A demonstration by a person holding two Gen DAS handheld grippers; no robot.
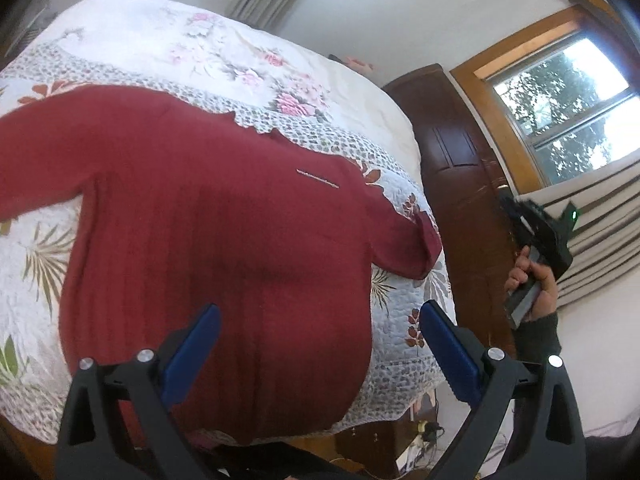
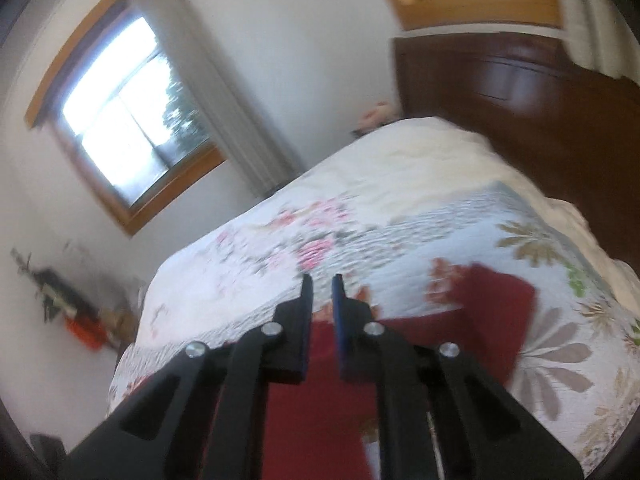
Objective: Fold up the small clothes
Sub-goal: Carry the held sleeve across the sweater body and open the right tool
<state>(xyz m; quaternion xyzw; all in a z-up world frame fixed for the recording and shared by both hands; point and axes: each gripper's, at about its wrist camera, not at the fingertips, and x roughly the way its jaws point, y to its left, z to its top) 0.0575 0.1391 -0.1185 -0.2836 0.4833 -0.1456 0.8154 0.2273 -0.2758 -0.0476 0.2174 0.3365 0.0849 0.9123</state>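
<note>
Red sweater (image 1: 208, 240) lies flat on the bed (image 1: 240, 52), nothing folded yet; left gripper (image 1: 320, 344) gapes empty, right gripper (image 2: 323, 292) nearly closed on nothing, so I'd grab a sleeve next.

The sweater (image 1: 216, 240) is dark red with faint vertical ribbing and a thin pale stripe near one shoulder. The quilt (image 1: 224, 52) is white with pink roses in the middle, a grey leaf-print border band, and olive, brown and rust-red palm leaves towards the edge. Both grippers, left (image 1: 318, 322) and right (image 2: 322, 286), are black with blue finger pads and silver pins; the headboard (image 1: 460, 152) is dark red-brown.
</note>
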